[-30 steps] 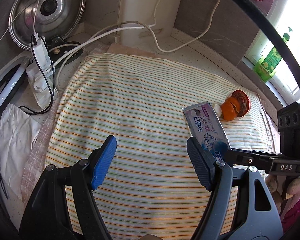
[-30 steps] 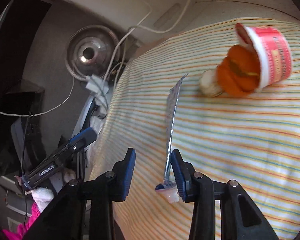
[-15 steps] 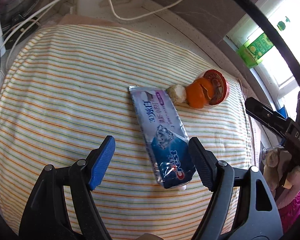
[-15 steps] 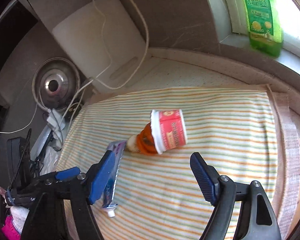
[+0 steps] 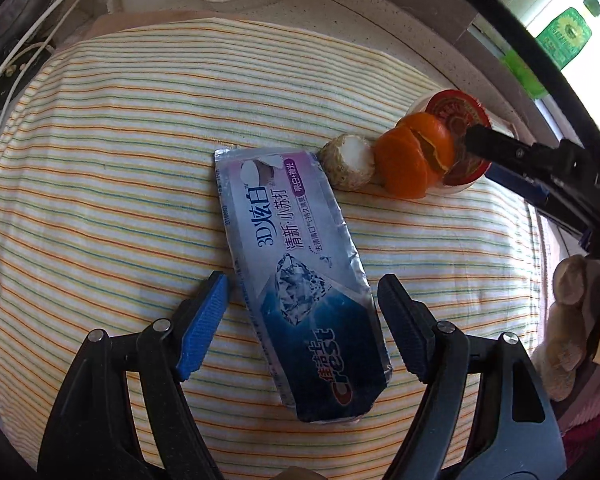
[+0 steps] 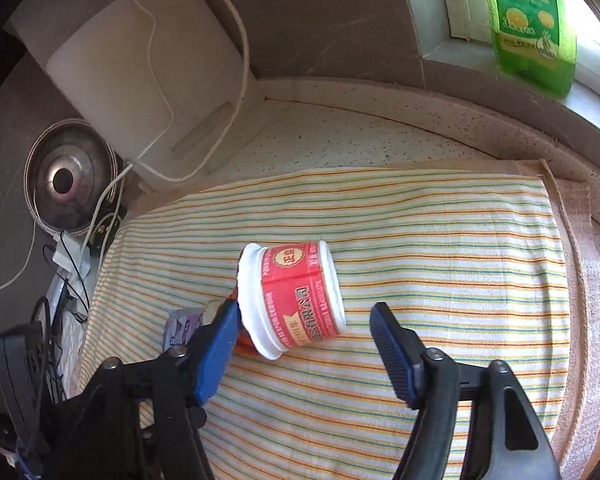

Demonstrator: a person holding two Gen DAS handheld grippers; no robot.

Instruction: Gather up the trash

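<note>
So four bits of trash on the striped cloth (image 5: 120, 152) over the bench: one flattened toothpaste tube (image 5: 300, 280), one stubby whitish corn-cob-looking chunk (image 5: 348, 162), one piece of orange peel (image 5: 414, 160), and one red-and-white cup (image 6: 296, 296) tipped on its side. The last three sit touching in a row just past the tube's far end, peel half in the cup's mouth. Left hand-held gripper (image 5: 302, 296) is spread wide with the tube lying between the pads, neither pad touching it as far as I can see. Right hand-held gripper (image 6: 304, 338) has the cup between its jaws, which are closing, with a visible gap on the right side. One green bottle (image 6: 532, 20) up on the windowsill.
</note>
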